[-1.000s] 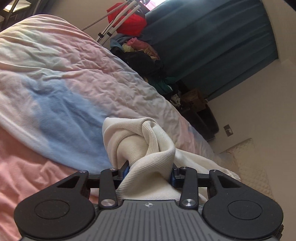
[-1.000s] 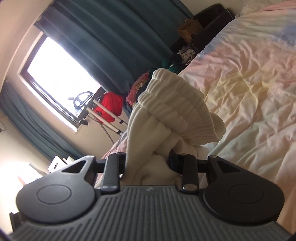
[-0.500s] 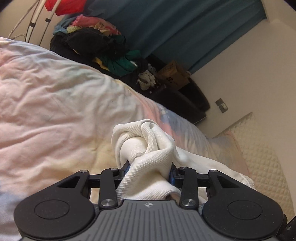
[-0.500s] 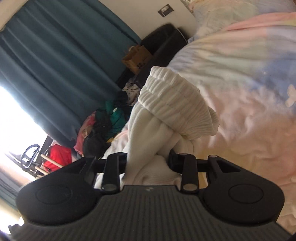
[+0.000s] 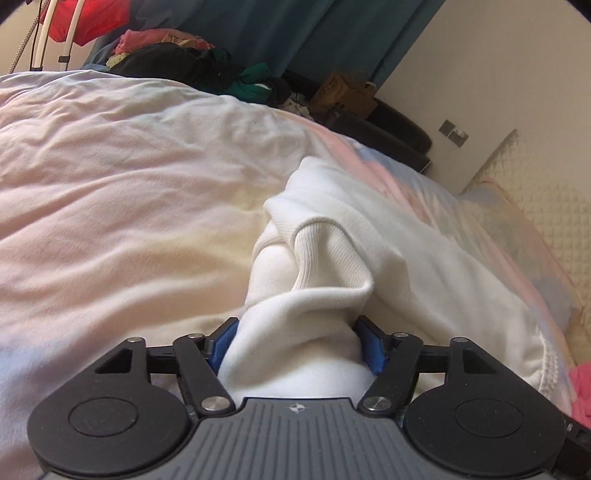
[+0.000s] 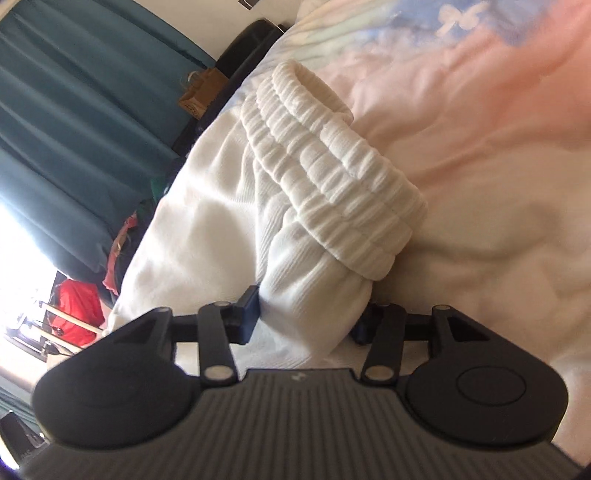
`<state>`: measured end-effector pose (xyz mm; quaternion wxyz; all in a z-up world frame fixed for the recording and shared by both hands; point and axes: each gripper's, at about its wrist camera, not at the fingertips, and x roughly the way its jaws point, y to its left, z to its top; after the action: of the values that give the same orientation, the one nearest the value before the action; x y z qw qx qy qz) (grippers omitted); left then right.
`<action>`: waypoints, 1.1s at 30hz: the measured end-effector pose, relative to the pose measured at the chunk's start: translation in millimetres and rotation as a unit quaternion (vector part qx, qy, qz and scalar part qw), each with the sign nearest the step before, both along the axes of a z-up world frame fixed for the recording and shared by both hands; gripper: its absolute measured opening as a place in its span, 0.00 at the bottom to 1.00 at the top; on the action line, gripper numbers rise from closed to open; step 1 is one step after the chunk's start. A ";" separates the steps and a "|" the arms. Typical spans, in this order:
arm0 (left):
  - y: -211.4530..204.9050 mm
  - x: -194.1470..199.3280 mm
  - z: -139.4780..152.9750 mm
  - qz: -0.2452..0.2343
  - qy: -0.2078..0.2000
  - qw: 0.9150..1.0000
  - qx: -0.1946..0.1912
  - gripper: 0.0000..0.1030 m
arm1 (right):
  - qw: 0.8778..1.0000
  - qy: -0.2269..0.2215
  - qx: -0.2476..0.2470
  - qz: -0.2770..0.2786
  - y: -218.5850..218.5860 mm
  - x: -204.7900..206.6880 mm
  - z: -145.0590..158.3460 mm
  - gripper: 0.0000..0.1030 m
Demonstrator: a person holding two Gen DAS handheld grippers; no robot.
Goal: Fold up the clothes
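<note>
A white knit garment (image 5: 388,258) lies on the pastel bedspread (image 5: 110,206). My left gripper (image 5: 297,343) has its jaws spread around a bunched ribbed cuff of it; the blue pads (image 5: 371,347) flank the fabric loosely. In the right wrist view the same white garment (image 6: 207,221) shows its gathered elastic waistband (image 6: 332,177) resting on the bedspread (image 6: 480,155). My right gripper (image 6: 306,317) has its jaws apart on either side of the fabric just below the waistband.
A pile of dark and coloured clothes (image 5: 192,70) lies beyond the bed's far edge, by teal curtains (image 5: 332,33). A cardboard box (image 5: 343,92) and a black tub (image 5: 391,129) stand by the wall. A quilted pillow (image 5: 546,192) is at right. A pink item (image 5: 580,384) lies at far right.
Both grippers have come down to the bed with the garment, which now lies spread on the bedspread. Both sets of jaws have widened from a tight grip to a loose one.
</note>
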<state>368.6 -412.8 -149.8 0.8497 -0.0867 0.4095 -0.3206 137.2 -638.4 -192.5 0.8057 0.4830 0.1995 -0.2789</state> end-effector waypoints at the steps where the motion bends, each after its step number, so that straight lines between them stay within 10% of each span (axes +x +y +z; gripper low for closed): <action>1: 2.0 -4.8 8.2 -0.004 -0.008 1.000 0.011 0.69 | 1.000 0.016 0.000 0.005 1.3 1.0 4.4 0.50; 7: 9.4 -45.1 80.7 -0.019 -0.051 0.997 0.058 0.69 | 0.989 0.133 -0.046 0.046 27.7 -11.3 85.0 0.51; 17: 57.9 -164.2 211.2 -0.046 -0.193 0.977 0.079 0.89 | 0.980 0.049 -0.158 0.111 102.5 -75.4 212.7 0.53; 20: 83.8 -201.9 236.2 -0.040 -0.215 0.973 0.073 1.00 | 0.971 0.028 -0.207 0.121 134.5 -102.2 241.1 0.84; 33: 175.4 -338.1 276.0 -0.030 -0.280 0.959 0.039 1.00 | 0.931 0.008 -0.336 0.145 231.5 -187.7 244.9 0.90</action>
<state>30.5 -237.4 126.2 0.9231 0.0524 0.1700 -0.3409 -50.5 -406.8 52.4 0.9509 0.1474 0.1685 -0.2136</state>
